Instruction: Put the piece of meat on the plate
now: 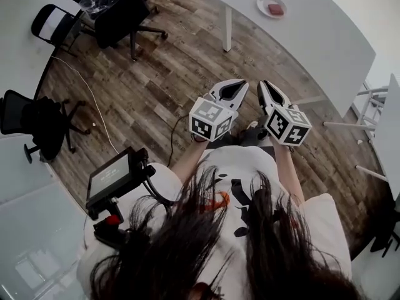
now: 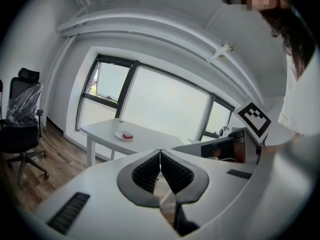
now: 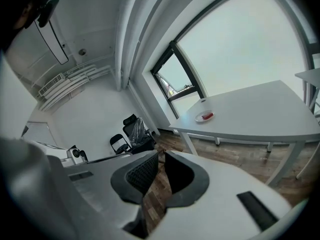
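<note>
A red piece of meat (image 1: 275, 9) lies on a small white plate (image 1: 267, 2) near the end of a long white table (image 1: 312, 36), far ahead of me across the wooden floor. Both grippers are held side by side in mid-air in front of my body, well short of the table. My left gripper (image 1: 242, 84) is shut with nothing in it, and so is my right gripper (image 1: 264, 84). The left gripper view shows its shut jaws (image 2: 160, 152) below the distant plate (image 2: 122, 136) and meat (image 2: 128, 135). In the right gripper view, the plate (image 3: 201, 118) and meat (image 3: 208, 116) sit above that gripper (image 3: 161, 154).
Black office chairs (image 1: 122, 14) stand at the far left, another (image 1: 37, 120) nearer on the left. A cable (image 1: 94, 99) runs over the wooden floor. Another white table's edge (image 1: 390, 136) and metal legs (image 1: 362, 127) are on the right. A screen device (image 1: 115, 177) hangs at my left side.
</note>
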Tool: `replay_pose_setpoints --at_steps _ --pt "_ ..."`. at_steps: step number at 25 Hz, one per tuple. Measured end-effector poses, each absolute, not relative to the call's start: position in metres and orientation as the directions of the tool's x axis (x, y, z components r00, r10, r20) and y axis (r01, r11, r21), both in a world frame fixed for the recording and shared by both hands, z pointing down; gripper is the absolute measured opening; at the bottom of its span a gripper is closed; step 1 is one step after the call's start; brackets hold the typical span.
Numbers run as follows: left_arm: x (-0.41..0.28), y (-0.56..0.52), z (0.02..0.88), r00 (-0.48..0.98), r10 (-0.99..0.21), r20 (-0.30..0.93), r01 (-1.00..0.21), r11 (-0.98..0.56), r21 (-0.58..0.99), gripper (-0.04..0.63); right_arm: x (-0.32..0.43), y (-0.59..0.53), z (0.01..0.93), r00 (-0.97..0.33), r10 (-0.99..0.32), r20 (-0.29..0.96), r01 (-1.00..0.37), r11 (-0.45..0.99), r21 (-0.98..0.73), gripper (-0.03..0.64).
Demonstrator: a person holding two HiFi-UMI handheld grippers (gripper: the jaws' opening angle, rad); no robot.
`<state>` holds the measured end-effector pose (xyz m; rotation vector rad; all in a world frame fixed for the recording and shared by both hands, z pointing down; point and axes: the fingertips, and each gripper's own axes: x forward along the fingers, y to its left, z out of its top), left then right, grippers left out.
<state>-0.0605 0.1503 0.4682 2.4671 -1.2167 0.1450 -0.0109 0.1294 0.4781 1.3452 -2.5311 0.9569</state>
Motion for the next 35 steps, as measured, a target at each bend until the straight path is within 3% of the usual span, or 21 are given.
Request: replay_pose_setpoints --at_steps 9,17,23,35 --pt "-0.036 0.159 0.442 0.607 -0.762 0.223 -0.791 -0.552 0.264 0.005 0.016 0.146 0.457 -0.589 -0.728 0.352 -0.787 0.417 -0.454 0.052" --pt "0.05 0.231 0.447 0.607 -0.759 0.237 -0.792 -0.553 0.257 0.005 0.095 0.22 0.46 -0.613 -0.712 0.343 -0.769 0.438 -0.465 0.052" --pt "0.044 0.231 0.444 0.57 -0.779 0.262 -0.817 -0.504 0.28 0.006 0.091 0.214 0.456 -0.643 -0.676 0.361 -0.748 0.452 -0.487 0.051" --pt "0.111 0.35 0.461 0.529 -0.805 0.268 -0.844 -0.465 0.269 0.005 0.153 0.329 0.468 -0.688 -0.643 0.335 -0.709 0.5 -0.496 0.052"
